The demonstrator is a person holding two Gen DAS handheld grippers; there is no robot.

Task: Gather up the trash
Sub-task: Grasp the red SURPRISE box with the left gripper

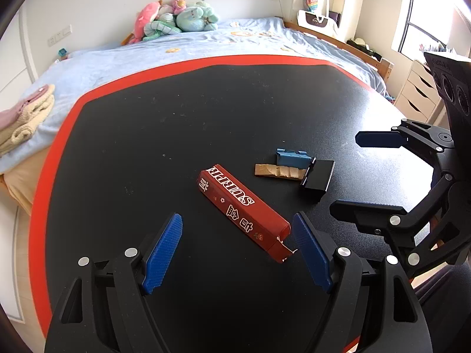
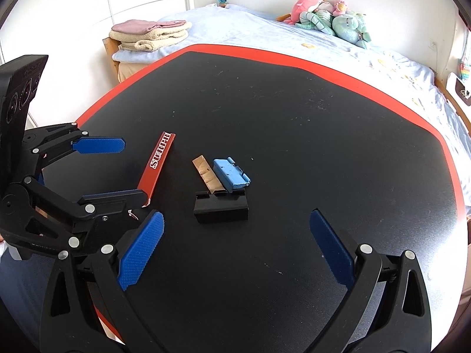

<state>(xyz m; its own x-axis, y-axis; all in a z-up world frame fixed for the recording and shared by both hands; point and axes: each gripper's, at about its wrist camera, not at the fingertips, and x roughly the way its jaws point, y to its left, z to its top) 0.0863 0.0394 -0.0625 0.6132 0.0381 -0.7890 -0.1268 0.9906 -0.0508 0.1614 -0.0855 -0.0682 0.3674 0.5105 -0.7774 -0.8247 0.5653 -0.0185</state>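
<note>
Bedroom setup: a blue-sheeted bed point(image 1: 182, 58) with plush toys point(image 1: 176, 17) sits behind a black table point(image 1: 206, 117) with a red rim. Both the left gripper point(image 1: 237, 250) and right gripper point(image 2: 235, 250) have jaws spread, pinching nothing. A long red box point(image 1: 241, 209) reading "SURPR…" lies between the left gripper's blue pads, its near end just beside the right-hand pad. Right of it sit a black box point(image 2: 220, 210), a blue scrap point(image 2: 231, 175) and a cardboard strip point(image 2: 206, 173).

On the table point(image 1: 206, 103), a long box point(image 1: 240, 206) lies left of three small scraps point(image 1: 294, 166).
</note>
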